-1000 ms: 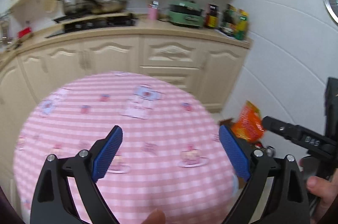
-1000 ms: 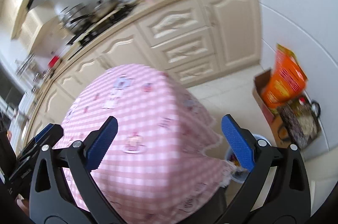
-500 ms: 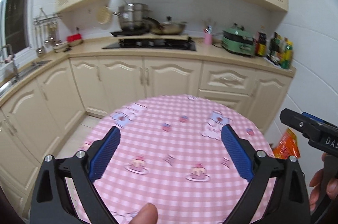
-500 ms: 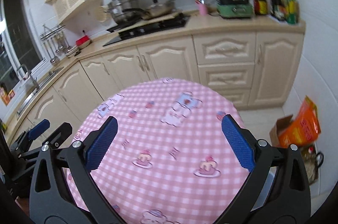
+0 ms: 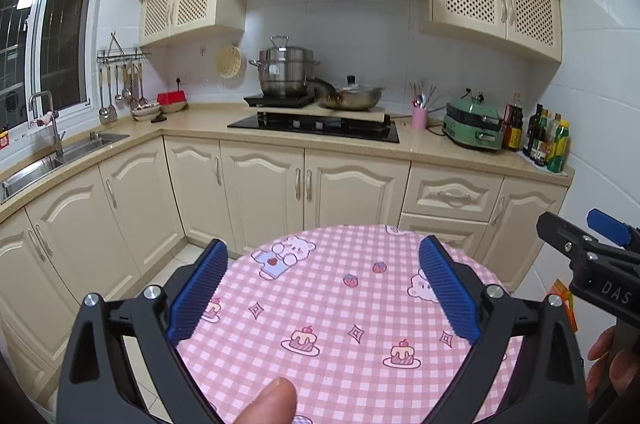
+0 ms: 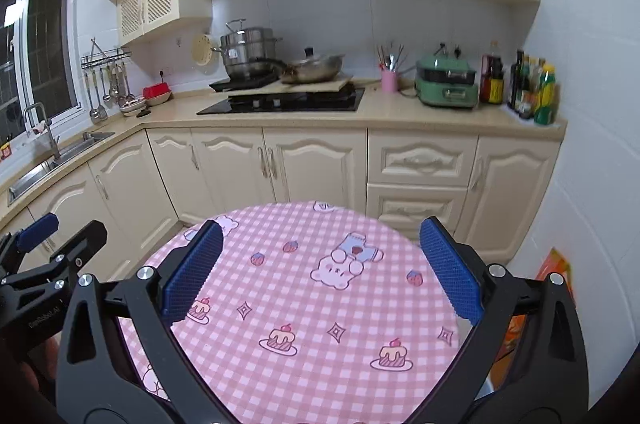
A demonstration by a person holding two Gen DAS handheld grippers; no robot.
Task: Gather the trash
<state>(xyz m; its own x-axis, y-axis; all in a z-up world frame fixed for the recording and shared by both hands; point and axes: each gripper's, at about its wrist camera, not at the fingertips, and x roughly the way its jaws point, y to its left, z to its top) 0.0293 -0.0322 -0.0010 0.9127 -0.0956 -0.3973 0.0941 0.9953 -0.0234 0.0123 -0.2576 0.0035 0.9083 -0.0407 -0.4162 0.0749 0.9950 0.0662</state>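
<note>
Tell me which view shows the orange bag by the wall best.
The right wrist view: the orange bag shows as a tall strip beside the right claw. The left wrist view catches only a sliver behind claw parts.

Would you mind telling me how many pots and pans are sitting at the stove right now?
2. A tall steel steamer pot stands at the left of the hob; a lidded wok sits beside it on a wooden board. None seems hidden.
</note>
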